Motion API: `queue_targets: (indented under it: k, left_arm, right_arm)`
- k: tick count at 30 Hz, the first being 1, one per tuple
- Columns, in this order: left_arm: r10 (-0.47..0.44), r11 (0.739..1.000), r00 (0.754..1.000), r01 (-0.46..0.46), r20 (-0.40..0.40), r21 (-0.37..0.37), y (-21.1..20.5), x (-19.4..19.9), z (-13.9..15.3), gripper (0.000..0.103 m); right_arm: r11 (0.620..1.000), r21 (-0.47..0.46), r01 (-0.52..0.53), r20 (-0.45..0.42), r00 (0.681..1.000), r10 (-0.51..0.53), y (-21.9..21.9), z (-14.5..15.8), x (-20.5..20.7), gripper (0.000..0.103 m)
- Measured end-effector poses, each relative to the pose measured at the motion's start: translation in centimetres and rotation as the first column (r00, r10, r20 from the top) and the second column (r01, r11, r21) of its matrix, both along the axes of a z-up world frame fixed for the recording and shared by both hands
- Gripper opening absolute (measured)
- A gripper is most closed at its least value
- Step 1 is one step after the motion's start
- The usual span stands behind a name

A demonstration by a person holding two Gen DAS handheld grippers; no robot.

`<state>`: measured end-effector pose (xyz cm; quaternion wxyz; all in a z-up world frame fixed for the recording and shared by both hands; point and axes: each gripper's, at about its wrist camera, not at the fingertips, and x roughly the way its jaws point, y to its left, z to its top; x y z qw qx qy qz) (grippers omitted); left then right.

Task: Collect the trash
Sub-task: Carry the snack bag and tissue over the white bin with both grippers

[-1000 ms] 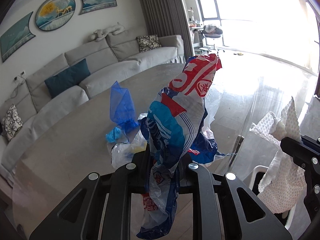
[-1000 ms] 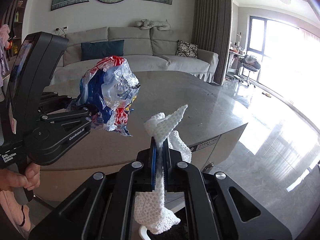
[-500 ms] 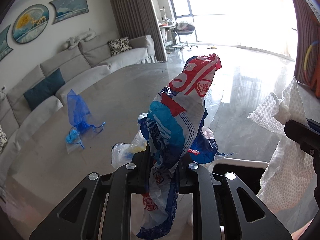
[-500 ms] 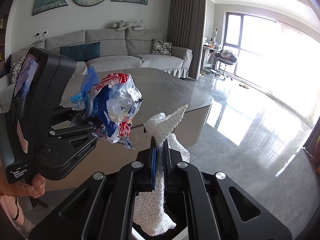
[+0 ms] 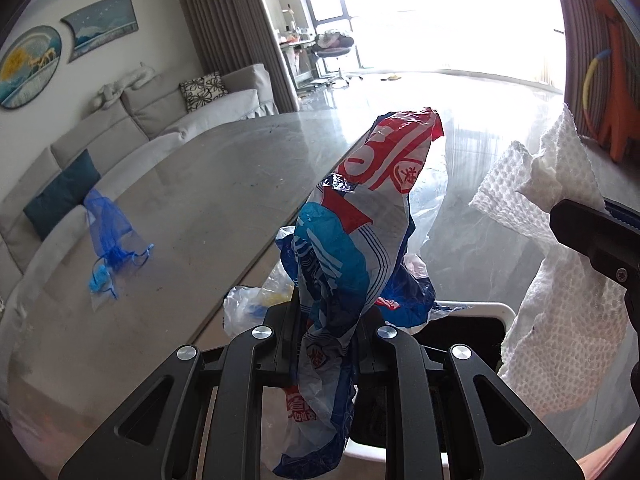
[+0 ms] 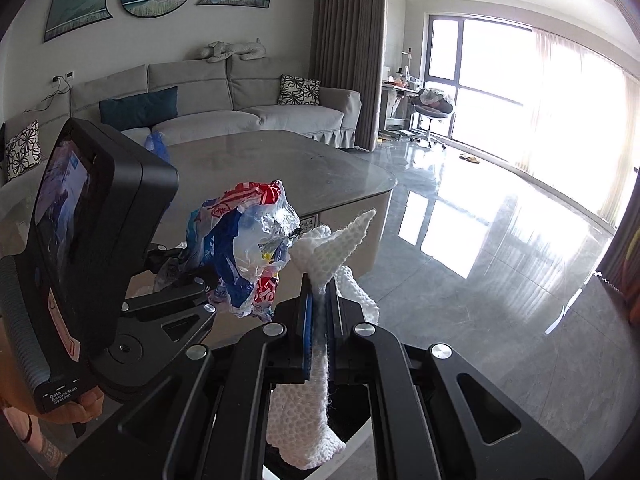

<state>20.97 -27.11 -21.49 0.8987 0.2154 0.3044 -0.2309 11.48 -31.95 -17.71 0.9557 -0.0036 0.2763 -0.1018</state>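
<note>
My left gripper [image 5: 326, 320] is shut on a crumpled red, white and blue plastic bag [image 5: 352, 248]; the bag also shows in the right wrist view [image 6: 244, 248]. My right gripper [image 6: 318, 304] is shut on a white waffle-textured paper towel [image 6: 328, 248], which also shows in the left wrist view [image 5: 560, 280]. Both grippers hang over a white-rimmed bin with a black liner [image 5: 472, 320], beside the table edge. A blue mesh pouch [image 5: 108, 236] lies on the grey table [image 5: 208, 208].
A grey sofa [image 6: 240, 100] with cushions stands behind the table. Shiny tiled floor [image 6: 480, 260] stretches to the right toward bright windows. An orange object [image 5: 616, 92] hangs at the far right. The left gripper's body and screen [image 6: 80, 240] fill the right view's left side.
Both grippers have swung away from the table and lowered toward the bin, still holding the bag and the towel. The blue pouch has slid further left in the left view.
</note>
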Motion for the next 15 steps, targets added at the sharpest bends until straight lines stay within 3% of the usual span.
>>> queue_targets:
  k: [15]
  left_arm:
    - [-0.027,0.998,0.998,0.03,-0.056,0.06,-1.9,0.0,-4.1,0.019]
  right_arm:
    - [1.0,0.025,0.014,-0.036,0.999,-0.013,-1.5,-2.7,0.1,0.006]
